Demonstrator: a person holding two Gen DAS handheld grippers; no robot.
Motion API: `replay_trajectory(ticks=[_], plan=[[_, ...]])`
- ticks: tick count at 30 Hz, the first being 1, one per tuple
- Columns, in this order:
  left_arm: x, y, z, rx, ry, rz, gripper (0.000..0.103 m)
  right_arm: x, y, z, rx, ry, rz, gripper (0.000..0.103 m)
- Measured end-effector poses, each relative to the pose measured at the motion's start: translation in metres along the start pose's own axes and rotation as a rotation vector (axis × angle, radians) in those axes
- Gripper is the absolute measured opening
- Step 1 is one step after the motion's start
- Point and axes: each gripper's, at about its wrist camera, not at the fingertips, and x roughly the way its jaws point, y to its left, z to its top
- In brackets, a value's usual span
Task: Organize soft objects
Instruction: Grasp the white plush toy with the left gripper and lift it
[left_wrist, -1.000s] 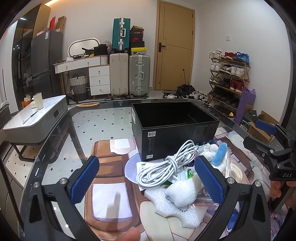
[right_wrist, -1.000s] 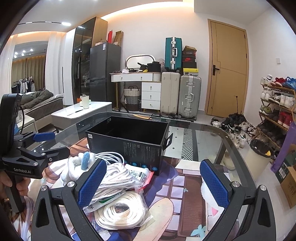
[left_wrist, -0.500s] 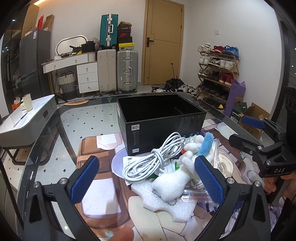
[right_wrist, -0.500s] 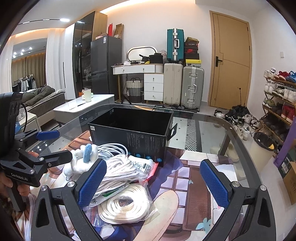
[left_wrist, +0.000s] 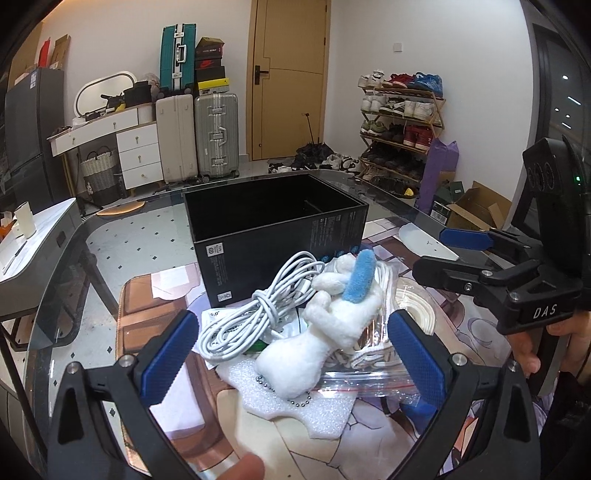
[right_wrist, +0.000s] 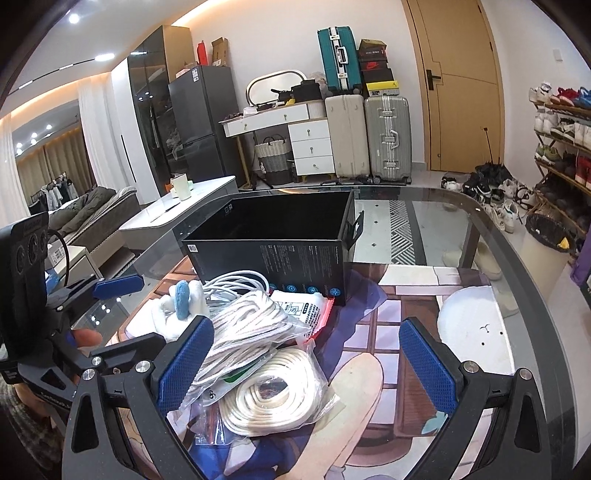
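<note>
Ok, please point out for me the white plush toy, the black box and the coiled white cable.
white plush toy (left_wrist: 306, 356): left wrist view, on its body.
black box (left_wrist: 273, 245): left wrist view, on its near outer wall.
coiled white cable (left_wrist: 255, 310): left wrist view, on the wrapped middle of the bundle.

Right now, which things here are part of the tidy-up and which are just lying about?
Job:
plush toy
white cable
bagged rope
cord bundle
foam piece
black box

Lying about:
suitcases
shoe rack
mug
</note>
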Motion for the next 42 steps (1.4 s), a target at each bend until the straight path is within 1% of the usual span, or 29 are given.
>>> replay_trajectory(ticks=[7,9,13,15,17,19,22,24,25,27,29,34,38,42], plan=[[0.009,-0.002,0.005,0.023,0.030,-0.027,0.093,0.006,0.006,-0.002,-0.013,0.041,0.012,0.102],[0.012,-0.003,0.006,0.040,0.037,-0.032,0.089,0.007,0.007,-0.002,-0.016,0.041,0.010,0.103],[0.011,-0.006,0.006,0.066,0.047,-0.054,0.085,0.005,0.006,-0.001,-0.013,0.037,0.011,0.103],[0.011,-0.008,0.007,0.084,0.053,-0.056,0.076,0.005,0.005,-0.001,-0.010,0.033,0.012,0.103],[0.013,-0.010,0.007,0.101,0.065,-0.061,0.072,0.004,0.005,0.000,-0.008,0.031,0.013,0.103],[0.017,-0.011,0.007,0.106,0.073,-0.064,0.071,0.004,0.005,0.001,-0.009,0.030,0.014,0.103],[0.020,-0.011,0.006,0.102,0.085,-0.073,0.064,0.003,0.006,0.001,-0.015,0.034,0.016,0.103],[0.021,-0.010,0.004,0.104,0.093,-0.078,0.055,0.004,0.007,0.000,-0.022,0.036,0.013,0.102],[0.021,-0.010,0.004,0.103,0.096,-0.082,0.054,0.004,0.007,0.000,-0.023,0.037,0.013,0.103],[0.021,-0.009,0.002,0.098,0.102,-0.094,0.047,0.004,0.007,0.000,-0.020,0.039,0.015,0.103],[0.019,-0.009,0.001,0.099,0.103,-0.105,0.043,0.005,0.008,0.000,-0.021,0.042,0.018,0.103],[0.017,-0.005,-0.001,0.081,0.103,-0.111,0.041,0.010,0.011,0.001,-0.017,0.066,0.049,0.103],[0.017,-0.003,-0.001,0.053,0.109,-0.107,0.040,0.018,0.017,0.003,-0.023,0.096,0.047,0.102],[0.016,-0.002,-0.004,0.043,0.114,-0.105,0.040,0.022,0.027,0.005,-0.041,0.107,0.042,0.102]])
